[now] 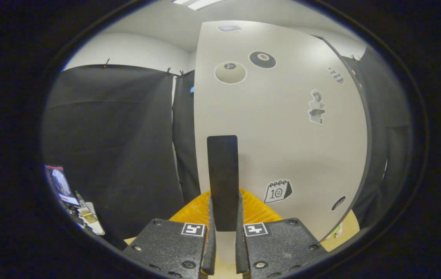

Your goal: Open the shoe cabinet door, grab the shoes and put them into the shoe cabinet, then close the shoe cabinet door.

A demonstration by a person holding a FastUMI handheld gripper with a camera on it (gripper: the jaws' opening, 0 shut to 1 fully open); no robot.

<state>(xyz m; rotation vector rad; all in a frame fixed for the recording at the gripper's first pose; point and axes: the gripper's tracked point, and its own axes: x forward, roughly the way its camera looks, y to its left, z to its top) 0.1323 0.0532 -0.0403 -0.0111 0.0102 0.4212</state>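
The claw (223, 248) is closed on the dark upright handle (223, 178) of the shoe cabinet door (282, 128), both fingers pressing its sides. The pale door rises straight ahead, toward 12 o'clock. Its stickers include an 8-ball (262, 59) at 1 o'clock and a calendar sticker (278, 191) reading "10" just right of the handle. An orange ribbed object (257, 211) lies behind the handle's foot.

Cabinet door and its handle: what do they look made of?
Door: looks like a laminated or painted board, matte off-white with a dark edge band and stickers lying flat on it. Handle: a flat dark bar, matte, plastic or coated metal; hard to tell. The gripper fingers are closed on the handle.
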